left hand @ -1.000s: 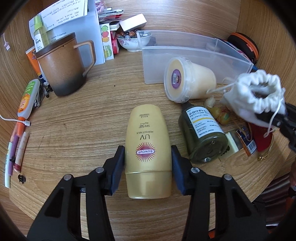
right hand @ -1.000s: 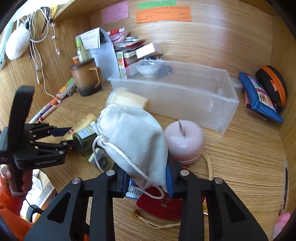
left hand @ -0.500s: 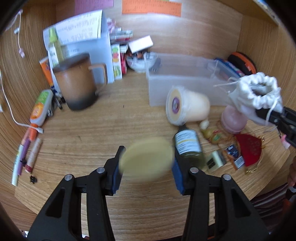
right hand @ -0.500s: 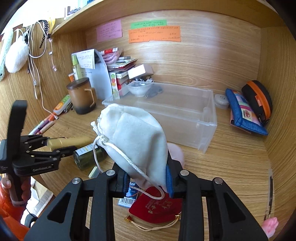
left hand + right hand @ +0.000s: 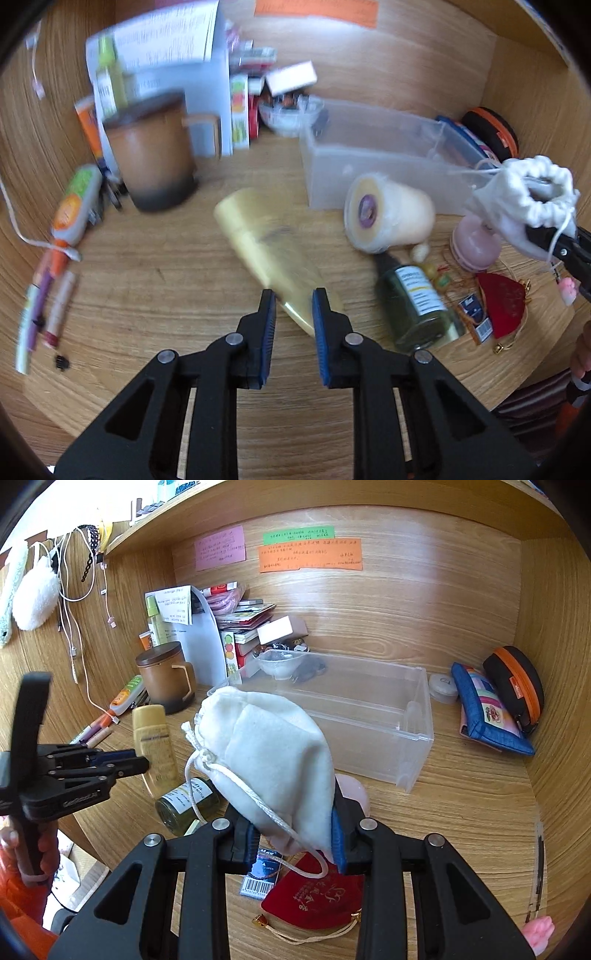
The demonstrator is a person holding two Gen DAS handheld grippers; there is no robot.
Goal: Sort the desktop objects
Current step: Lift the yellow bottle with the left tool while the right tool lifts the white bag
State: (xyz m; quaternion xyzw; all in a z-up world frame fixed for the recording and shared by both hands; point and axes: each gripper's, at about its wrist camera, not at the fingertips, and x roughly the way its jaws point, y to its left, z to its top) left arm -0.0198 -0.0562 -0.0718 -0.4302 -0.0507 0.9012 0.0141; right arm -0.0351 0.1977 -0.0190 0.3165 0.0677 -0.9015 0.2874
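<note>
Left claw (image 5: 293, 301): jaws have just been closing and now pinch the bottom end of the yellow sunscreen bottle (image 5: 266, 243), which stands lifted off the desk (image 5: 147, 295), cap end up and tilted, blurred in the left wrist view.
Right claw (image 5: 295, 830): pressed together on the lower part of a white drawstring bag (image 5: 266, 753), held up above the desk clutter.
Clear plastic bin (image 5: 369, 716): on the desk behind both, apparently empty.
Risks: the bottle is gripped only at one end and could swing or slip out as it travels. The bag's loose cord (image 5: 258, 805) hangs low and may snag the green jar (image 5: 184, 805) or red pouch (image 5: 314, 901) lying below.
</note>
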